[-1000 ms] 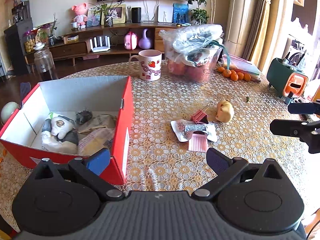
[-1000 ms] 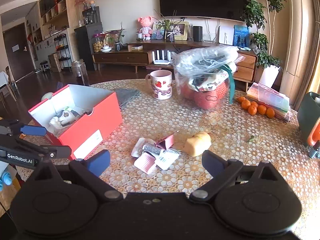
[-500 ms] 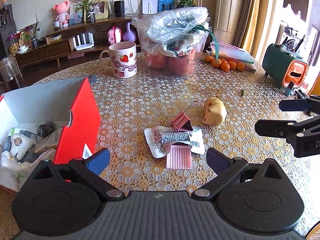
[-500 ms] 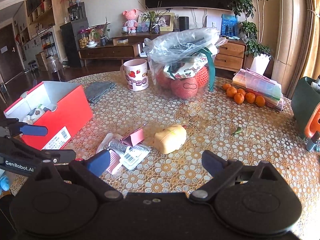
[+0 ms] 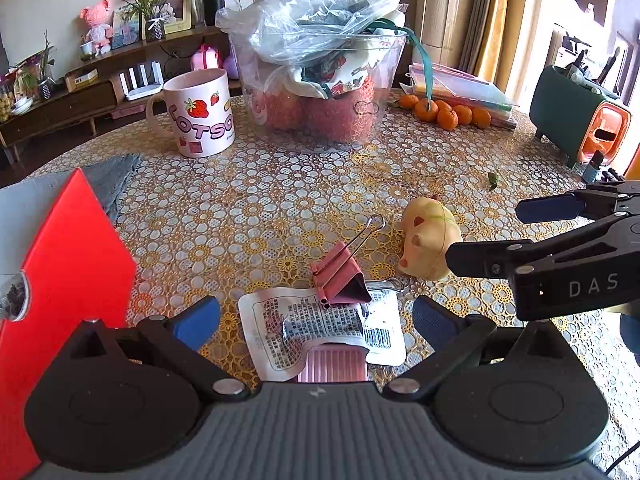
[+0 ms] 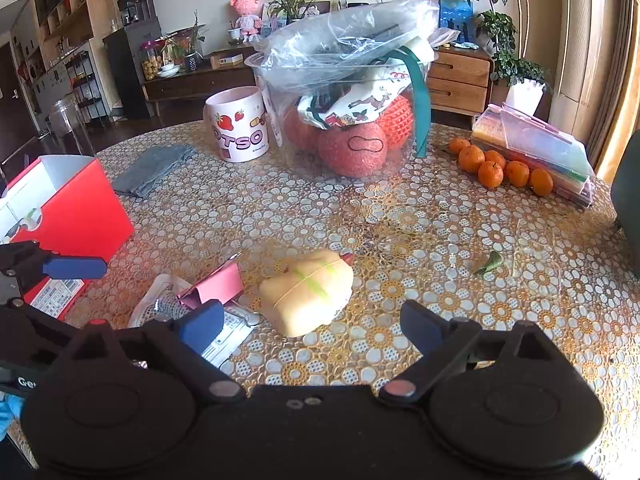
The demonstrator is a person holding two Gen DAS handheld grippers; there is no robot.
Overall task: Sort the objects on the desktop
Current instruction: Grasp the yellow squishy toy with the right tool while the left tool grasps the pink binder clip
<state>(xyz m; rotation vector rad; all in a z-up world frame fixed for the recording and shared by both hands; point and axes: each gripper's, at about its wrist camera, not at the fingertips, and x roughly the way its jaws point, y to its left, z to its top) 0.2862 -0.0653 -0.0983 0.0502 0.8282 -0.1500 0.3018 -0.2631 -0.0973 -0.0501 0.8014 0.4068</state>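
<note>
My left gripper (image 5: pixel 316 322) is open, its blue pads on either side of a white printed sachet (image 5: pixel 308 326) that lies over a pink ribbed piece (image 5: pixel 334 366). A pink binder clip (image 5: pixel 340 276) rests on the sachet's far edge. A yellow squishy toy (image 5: pixel 430 238) lies just right of the clip. My right gripper (image 6: pixel 312 326) is open too, and the yellow toy (image 6: pixel 308 292) sits just ahead of its fingers. The pink clip (image 6: pixel 216 286) and sachet (image 6: pixel 160 308) lie to its left. The red box (image 5: pixel 68 280) stands at the left.
A strawberry mug (image 5: pixel 198 114), a clear tub of bagged items (image 5: pixel 320 80), small oranges (image 5: pixel 448 114) and a stack of folders (image 6: pixel 536 148) line the table's far side. A grey cloth (image 6: pixel 154 170) lies near the box. A green and orange holder (image 5: pixel 580 120) stands at the right.
Both grippers have moved forward and closer to the pile. The left one swung right, away from the red box, and now frames the sachet. The right one has closed in on the yellow toy.
</note>
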